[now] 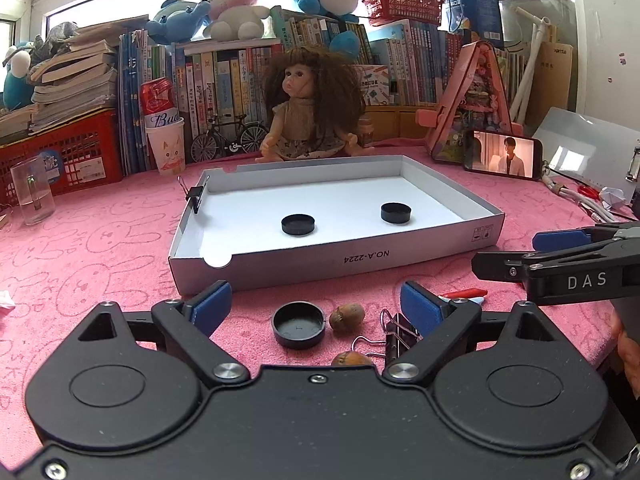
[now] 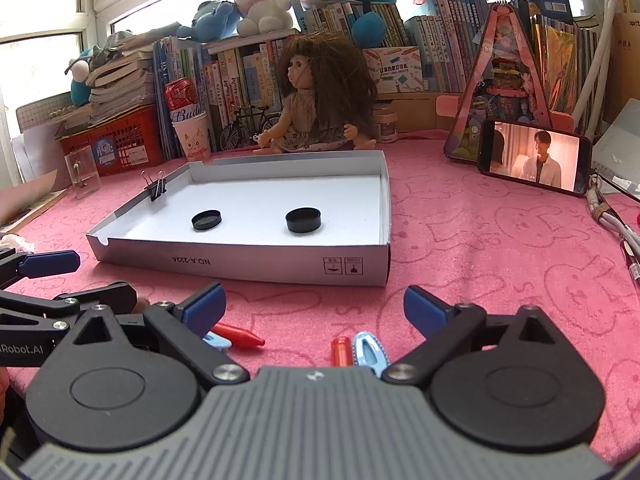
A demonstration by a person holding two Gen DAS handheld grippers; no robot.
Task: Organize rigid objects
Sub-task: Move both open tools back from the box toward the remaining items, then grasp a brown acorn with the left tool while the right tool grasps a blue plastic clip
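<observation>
In the left wrist view, the left gripper [image 1: 316,302] was seen at the bottom of the frame with its blue-padded jaws spread wide and nothing between the pads. Ahead of it, on the pink bunny-patterned cloth [image 1: 100,248], a round black plastic cap lying hollow side up [image 1: 299,324] was found at lower centre, with a brown walnut [image 1: 347,318] just beside it on the right and a second walnut [image 1: 352,359] nearer the camera. A black binder clip with wire handles [image 1: 394,338] lay by the right pad.

A shallow white cardboard box lid [image 1: 336,258] was placed at mid-frame; two further black caps [image 1: 298,225] [image 1: 396,213] rested apart on its floor, and another black binder clip [image 1: 197,196] was fastened on its left wall.

In the right wrist view, the right gripper [image 2: 314,308] was likewise held wide apart and empty. Beneath it, at lower centre, a red crayon [image 2: 238,336], a short red cylinder [image 2: 341,350] and a light blue hair clip [image 2: 370,352] were seen on the cloth. A long-haired doll [image 2: 316,108] was seated behind the box.
</observation>
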